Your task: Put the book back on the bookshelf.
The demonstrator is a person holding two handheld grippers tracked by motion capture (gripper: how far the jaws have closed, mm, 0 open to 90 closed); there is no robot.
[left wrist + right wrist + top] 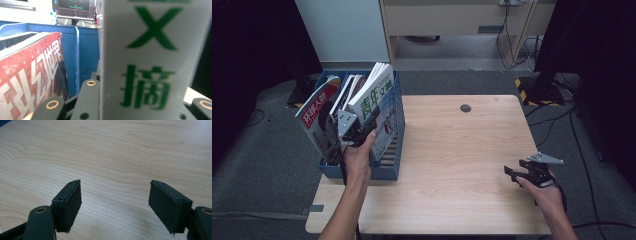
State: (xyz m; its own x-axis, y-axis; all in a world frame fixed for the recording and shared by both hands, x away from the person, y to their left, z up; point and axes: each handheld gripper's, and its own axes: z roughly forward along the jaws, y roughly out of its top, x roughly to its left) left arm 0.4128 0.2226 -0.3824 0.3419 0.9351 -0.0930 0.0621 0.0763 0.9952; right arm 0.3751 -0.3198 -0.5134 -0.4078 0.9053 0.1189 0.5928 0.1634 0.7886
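White magazine (pixel 377 100) sits clamped in the left gripper (pixel 357 131) over the blue rack (pixel 398 150); next, seat or lift it squarely; right gripper (pixel 518 175) rests wide, empty.

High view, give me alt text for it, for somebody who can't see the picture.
A person's left claw grips a white magazine with green lettering standing in a blue file rack at the left edge of a light wooden table. The right claw rests open near the table's right edge, holding nothing. A red-covered magazine leans in the rack too.
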